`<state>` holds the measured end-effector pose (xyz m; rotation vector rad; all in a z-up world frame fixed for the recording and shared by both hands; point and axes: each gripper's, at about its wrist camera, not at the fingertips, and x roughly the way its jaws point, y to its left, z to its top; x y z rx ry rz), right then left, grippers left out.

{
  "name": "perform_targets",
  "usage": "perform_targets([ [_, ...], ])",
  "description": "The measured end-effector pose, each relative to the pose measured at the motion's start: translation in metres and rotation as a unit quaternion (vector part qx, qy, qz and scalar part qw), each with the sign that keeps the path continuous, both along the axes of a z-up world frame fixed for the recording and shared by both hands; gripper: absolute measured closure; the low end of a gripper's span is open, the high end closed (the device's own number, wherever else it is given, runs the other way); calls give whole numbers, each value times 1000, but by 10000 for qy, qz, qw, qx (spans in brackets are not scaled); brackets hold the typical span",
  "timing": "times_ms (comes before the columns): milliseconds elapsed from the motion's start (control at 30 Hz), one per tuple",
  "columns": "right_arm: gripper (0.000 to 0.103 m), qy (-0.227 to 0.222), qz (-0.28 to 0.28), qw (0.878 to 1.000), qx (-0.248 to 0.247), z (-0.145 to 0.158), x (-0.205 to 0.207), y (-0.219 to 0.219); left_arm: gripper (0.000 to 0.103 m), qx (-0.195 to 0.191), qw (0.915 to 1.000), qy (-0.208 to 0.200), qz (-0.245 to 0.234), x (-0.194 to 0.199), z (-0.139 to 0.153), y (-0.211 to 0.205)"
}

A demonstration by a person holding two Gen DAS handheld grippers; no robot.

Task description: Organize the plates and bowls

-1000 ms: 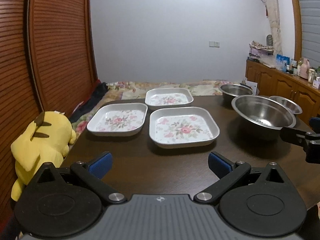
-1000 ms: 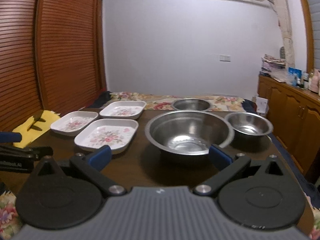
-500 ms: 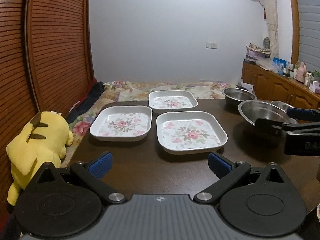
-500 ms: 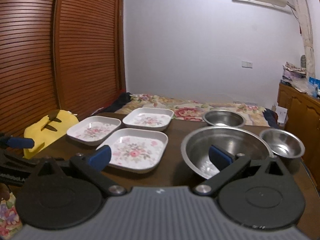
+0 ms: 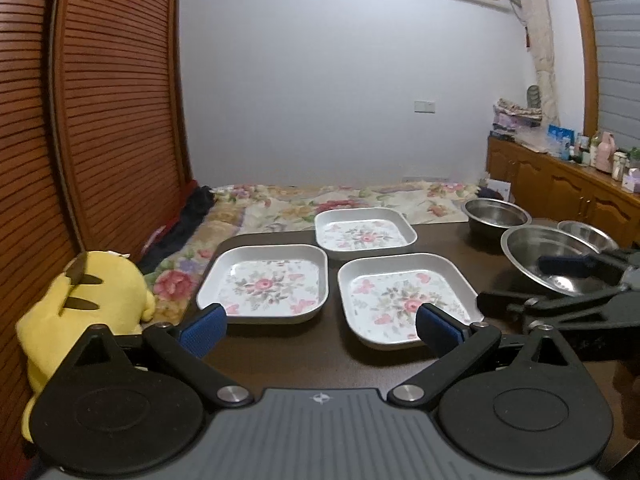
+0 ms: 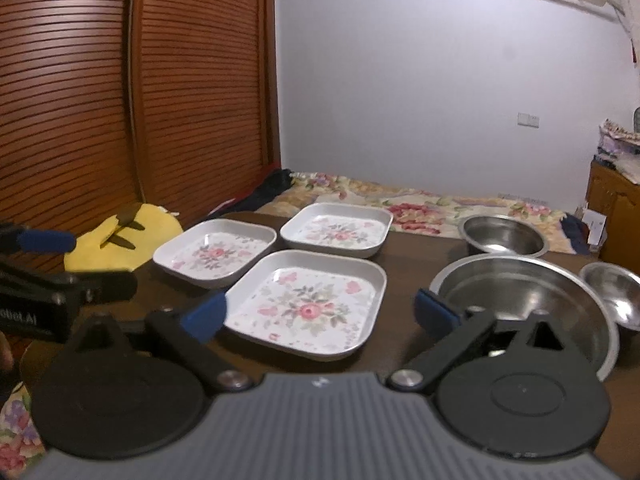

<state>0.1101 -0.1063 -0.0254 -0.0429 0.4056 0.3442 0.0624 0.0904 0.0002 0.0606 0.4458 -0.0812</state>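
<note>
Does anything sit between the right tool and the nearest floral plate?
Nothing visible does. The right tool, its jaws closing with nothing between them, faces the nearest floral plate across bare dark table. The large steel bowl lies off to its right.

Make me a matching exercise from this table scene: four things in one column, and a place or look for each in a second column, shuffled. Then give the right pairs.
Things
1. large steel bowl
2. near floral plate
3. yellow plush toy
4. far steel bowl

Descriptions
A. off the table's left edge, by the slatted wooden door
B. square and white, straight ahead of the right gripper
C. at the table's far edge, in front of the flowered bedding
D. round, widest of the metal ones, behind the right gripper's right finger

Pairs: 1-D, 2-B, 3-A, 4-C
</note>
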Motion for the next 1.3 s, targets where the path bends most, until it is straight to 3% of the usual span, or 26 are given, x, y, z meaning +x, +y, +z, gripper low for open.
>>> perform_targets([
  [67, 17, 10, -9, 10000, -86, -3, 3, 5, 6, -143, 9998, 51, -102, 7, -2, 4],
  [267, 27, 245, -46, 9996, -111, -13, 14, 12, 32, -446, 9973, 333, -478, 33, -15, 11],
  [467, 40, 462, -224, 9987, -40, -23, 22, 14, 34, -458, 9962, 461, -582, 49, -24, 10],
  [967, 52, 835, -692, 9941, 56, -37, 43, 9, 44, -649, 9905, 942, -769, 96, -53, 0],
  [1300, 59, 1082, -851, 9901, 267, -44, 53, 2, 70, -768, 9877, 1137, -749, 112, -64, 2],
])
